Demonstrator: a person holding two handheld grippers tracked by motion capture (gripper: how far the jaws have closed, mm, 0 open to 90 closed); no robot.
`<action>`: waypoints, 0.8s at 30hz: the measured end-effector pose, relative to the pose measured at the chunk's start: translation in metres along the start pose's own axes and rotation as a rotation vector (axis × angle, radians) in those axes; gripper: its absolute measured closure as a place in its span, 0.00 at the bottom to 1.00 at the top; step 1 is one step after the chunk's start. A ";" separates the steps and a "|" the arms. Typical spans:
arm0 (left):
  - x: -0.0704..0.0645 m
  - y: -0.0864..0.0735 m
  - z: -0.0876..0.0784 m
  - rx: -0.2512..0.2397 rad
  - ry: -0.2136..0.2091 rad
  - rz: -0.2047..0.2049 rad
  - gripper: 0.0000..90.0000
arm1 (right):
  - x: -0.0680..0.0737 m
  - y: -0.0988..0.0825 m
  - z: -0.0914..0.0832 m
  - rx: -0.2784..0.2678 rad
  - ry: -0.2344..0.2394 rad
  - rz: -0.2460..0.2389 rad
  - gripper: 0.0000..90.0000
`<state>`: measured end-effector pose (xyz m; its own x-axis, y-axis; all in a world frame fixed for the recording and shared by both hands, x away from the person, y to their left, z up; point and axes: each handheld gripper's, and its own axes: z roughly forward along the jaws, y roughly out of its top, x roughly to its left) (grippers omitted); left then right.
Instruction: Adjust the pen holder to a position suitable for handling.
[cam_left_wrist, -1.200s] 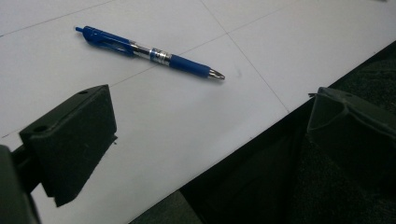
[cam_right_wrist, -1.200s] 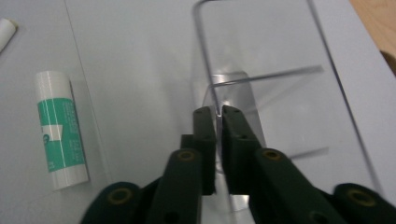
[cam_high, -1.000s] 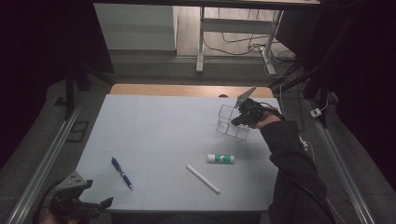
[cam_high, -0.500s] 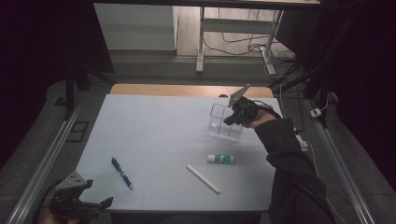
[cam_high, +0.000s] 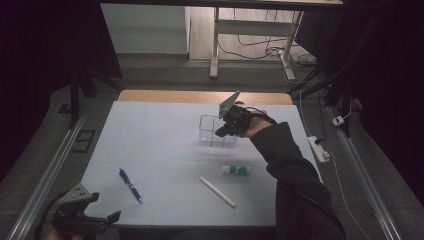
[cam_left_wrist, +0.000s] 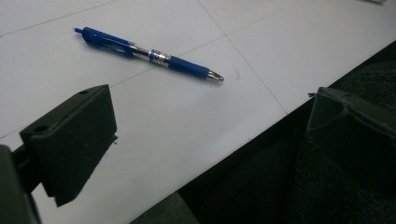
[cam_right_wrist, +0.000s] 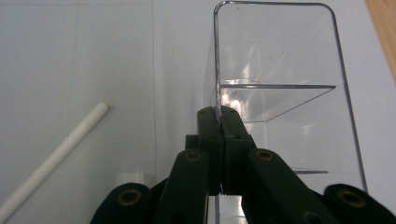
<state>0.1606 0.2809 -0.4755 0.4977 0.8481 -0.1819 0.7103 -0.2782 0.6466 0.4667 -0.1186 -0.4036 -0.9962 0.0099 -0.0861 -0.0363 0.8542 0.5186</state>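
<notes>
Right gripper (cam_right_wrist: 219, 116) clamped on clear organizer (cam_right_wrist: 280, 93) wall, white table (cam_high: 150, 145)

Clear plastic organizer box (cam_high: 214, 131): transparent, rectangular, open-topped, thin inner dividers forming compartments, all empty. Stands upright toward far right of white table surface, short of wooden strip at far edge. Near wall (cam_right_wrist: 215, 70) pinched at rim between closed black jaws. Box is well apart from glue stick, white rod and blue pen.
</notes>
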 end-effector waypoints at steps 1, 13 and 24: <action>0.000 0.000 0.000 0.001 -0.001 0.003 0.02 | 0.001 0.003 0.003 0.004 0.007 -0.009 0.99; 0.000 -0.001 -0.001 -0.002 -0.001 0.003 0.02 | 0.013 0.025 0.035 -0.001 0.066 -0.052 0.99; 0.000 -0.001 -0.001 -0.003 -0.001 0.003 0.02 | 0.012 0.022 0.045 0.037 0.074 -0.053 0.99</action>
<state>0.1596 0.2813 -0.4754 0.4999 0.8470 -0.1808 0.7078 -0.2792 0.6489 0.4571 -0.0761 -0.4312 -0.9961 -0.0731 -0.0492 -0.0877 0.8710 0.4834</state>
